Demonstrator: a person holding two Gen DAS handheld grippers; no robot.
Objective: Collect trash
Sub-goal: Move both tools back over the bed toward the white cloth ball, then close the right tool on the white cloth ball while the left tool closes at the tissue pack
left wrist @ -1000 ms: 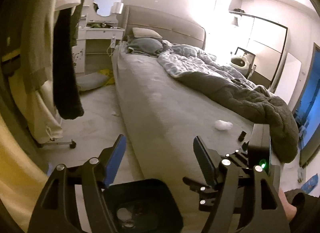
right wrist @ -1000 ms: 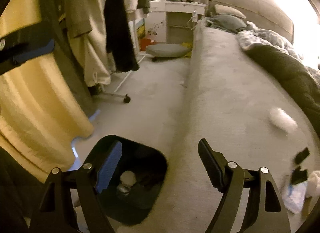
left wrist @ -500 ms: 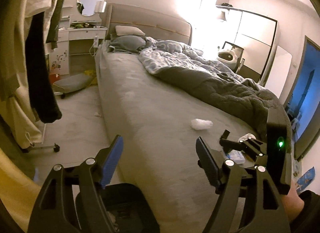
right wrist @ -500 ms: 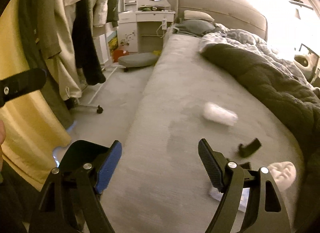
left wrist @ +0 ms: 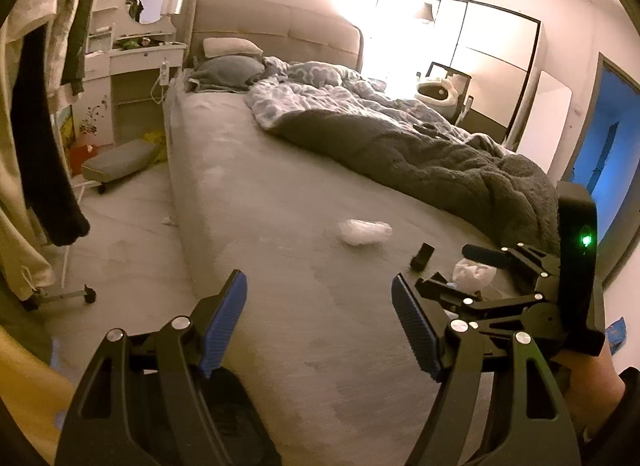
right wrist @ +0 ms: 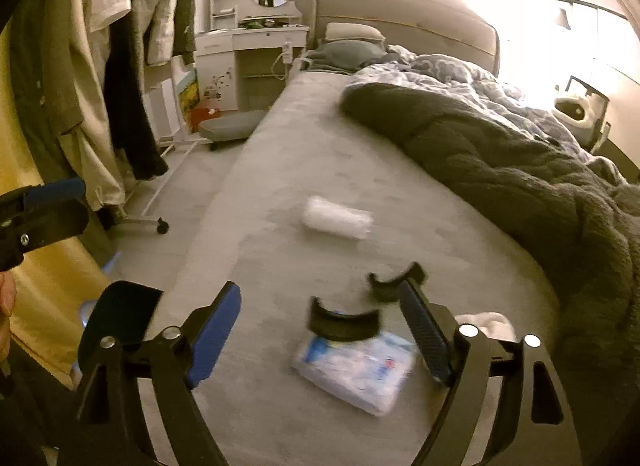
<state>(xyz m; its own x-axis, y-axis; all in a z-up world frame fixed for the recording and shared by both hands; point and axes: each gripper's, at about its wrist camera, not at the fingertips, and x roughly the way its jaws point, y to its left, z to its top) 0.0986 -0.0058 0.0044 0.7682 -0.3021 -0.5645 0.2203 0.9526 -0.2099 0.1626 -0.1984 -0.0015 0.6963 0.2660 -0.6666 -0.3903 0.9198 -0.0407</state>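
On the bed (right wrist: pixel 280 169), trash lies scattered: wad (right wrist: pixel 338 218), wrapper (right wrist: pixel 356 372), perhaps tissue (right wrist: pixel 486 324). My right tool (right wrist: pixel 320 340) is opening over the wrapper, empty; left tool (left wrist: pixel 320 320) gapes wide, empty, near the bin (right wrist: pixel 120 314).

A: Where does the left wrist camera sit?

B: Low behind its own fingers, near the foot of the bed (left wrist: pixel 256 225), facing up the mattress toward the headboard (left wrist: pixel 276 25) at eleven o'clock.

A: And the right wrist camera?

B: Closer over the mattress, tilted downward. Both share the crumpled white wad (left wrist: pixel 364 231) (right wrist: pixel 338 221) at twelve o'clock.
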